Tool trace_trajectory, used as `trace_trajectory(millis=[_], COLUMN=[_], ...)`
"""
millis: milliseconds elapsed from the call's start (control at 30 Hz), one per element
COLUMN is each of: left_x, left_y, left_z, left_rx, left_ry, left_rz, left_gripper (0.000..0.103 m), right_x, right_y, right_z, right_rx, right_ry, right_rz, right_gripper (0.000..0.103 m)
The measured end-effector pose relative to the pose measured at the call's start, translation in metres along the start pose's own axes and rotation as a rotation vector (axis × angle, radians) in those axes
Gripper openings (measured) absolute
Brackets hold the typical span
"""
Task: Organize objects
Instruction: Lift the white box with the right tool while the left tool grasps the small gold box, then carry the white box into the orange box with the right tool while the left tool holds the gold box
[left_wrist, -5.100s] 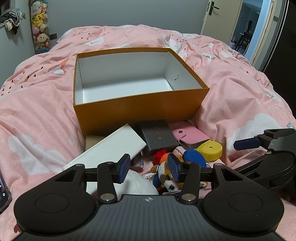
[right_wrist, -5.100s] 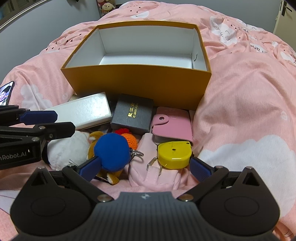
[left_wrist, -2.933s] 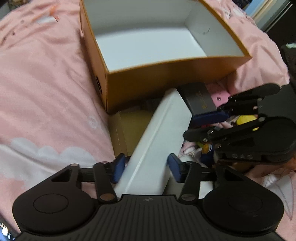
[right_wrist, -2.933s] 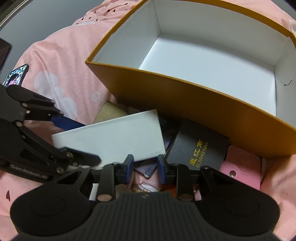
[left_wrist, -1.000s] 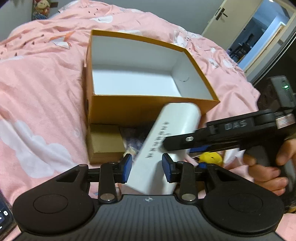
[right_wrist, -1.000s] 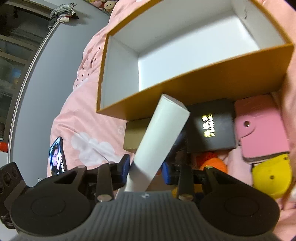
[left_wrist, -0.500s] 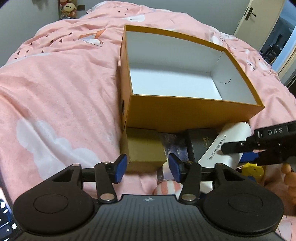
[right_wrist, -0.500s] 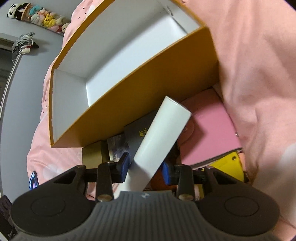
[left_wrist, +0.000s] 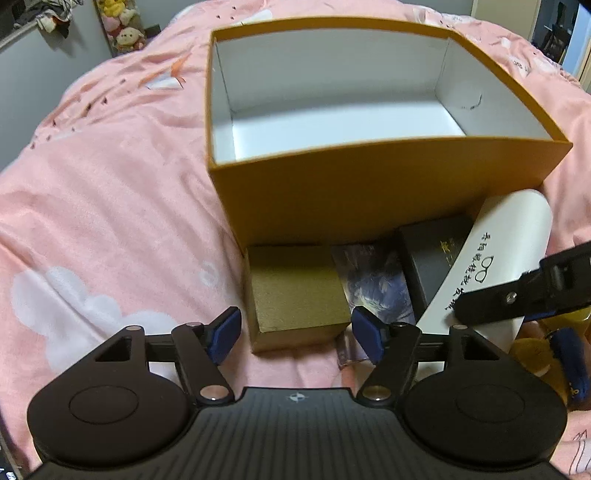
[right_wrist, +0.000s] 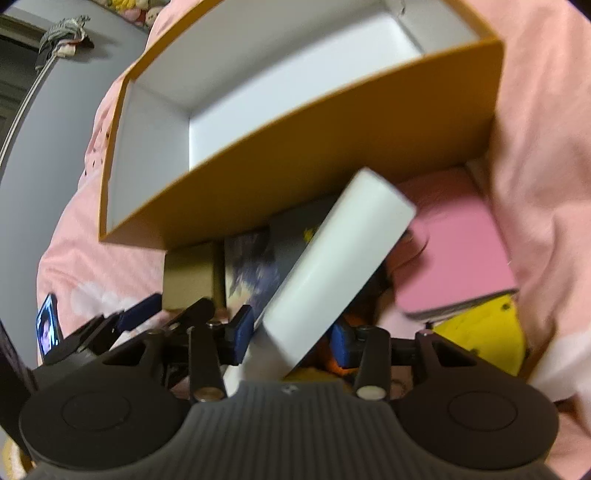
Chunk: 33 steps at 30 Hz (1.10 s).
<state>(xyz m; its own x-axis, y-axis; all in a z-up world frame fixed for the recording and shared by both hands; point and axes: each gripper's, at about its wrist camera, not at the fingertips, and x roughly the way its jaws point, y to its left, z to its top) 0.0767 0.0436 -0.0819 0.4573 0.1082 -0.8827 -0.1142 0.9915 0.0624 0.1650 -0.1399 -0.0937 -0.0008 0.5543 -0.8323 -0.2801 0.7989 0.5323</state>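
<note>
Right wrist view: right gripper (right_wrist: 291, 341) jaws opening around white glasses case (right_wrist: 332, 273), tilted toward 1 o'clock — orange box (right_wrist: 314, 155) beyond, empty. Left gripper (left_wrist: 295, 332) opening, empty, over gold box (left_wrist: 295, 291) — likely next pick.

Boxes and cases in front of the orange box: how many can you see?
4: a gold box at left, a black box in the middle, a white case tilted over it, a pink case at right. Others may be hidden.

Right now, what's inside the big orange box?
Nothing I can see: the orange box shows only white walls and bare floor. Its front wall hides the nearest strip of floor.
</note>
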Motion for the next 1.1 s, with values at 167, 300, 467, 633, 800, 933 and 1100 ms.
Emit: trace_trajectory(millis=[167, 300, 467, 633, 800, 933, 1100], left_x=[0.011, 0.008, -0.014, -0.044, -0.066, -0.088, -0.103], left_y=[-0.008, -0.007, -0.003, 0.000, 0.001, 0.000, 0.001], left_z=[-0.001, -0.003, -0.007, -0.008, -0.008, -0.004, 0.005], left_rx=[0.032, 0.024, 0.021, 0.036, 0.034, 0.022, 0.007], left_ry=[0.002, -0.020, -0.076, -0.135, -0.188, -0.240, -0.287], left_rz=[0.036, 0.025, 0.006, -0.036, -0.071, -0.129, -0.188], left_gripper=[0.078, 0.073, 0.071, 0.069, 0.068, 0.068, 0.068], right_x=[0.004, 0.004, -0.004, -0.020, -0.042, -0.062, -0.081], right_y=[0.006, 0.004, 0.007, 0.010, 0.012, 0.013, 0.024], right_z=[-0.002, -0.001, -0.002, -0.006, -0.015, -0.022, -0.026], right_rx=[-0.021, -0.006, -0.021, -0.036, -0.061, -0.065, -0.092], right_ry=[0.009, 0.008, -0.001, -0.021, -0.057, -0.089, -0.139], right_rz=[-0.002, 0.009, 0.005, 0.014, 0.040, 0.077, 0.108], right_gripper=[0.046, 0.045, 0.044, 0.043, 0.042, 0.038, 0.035])
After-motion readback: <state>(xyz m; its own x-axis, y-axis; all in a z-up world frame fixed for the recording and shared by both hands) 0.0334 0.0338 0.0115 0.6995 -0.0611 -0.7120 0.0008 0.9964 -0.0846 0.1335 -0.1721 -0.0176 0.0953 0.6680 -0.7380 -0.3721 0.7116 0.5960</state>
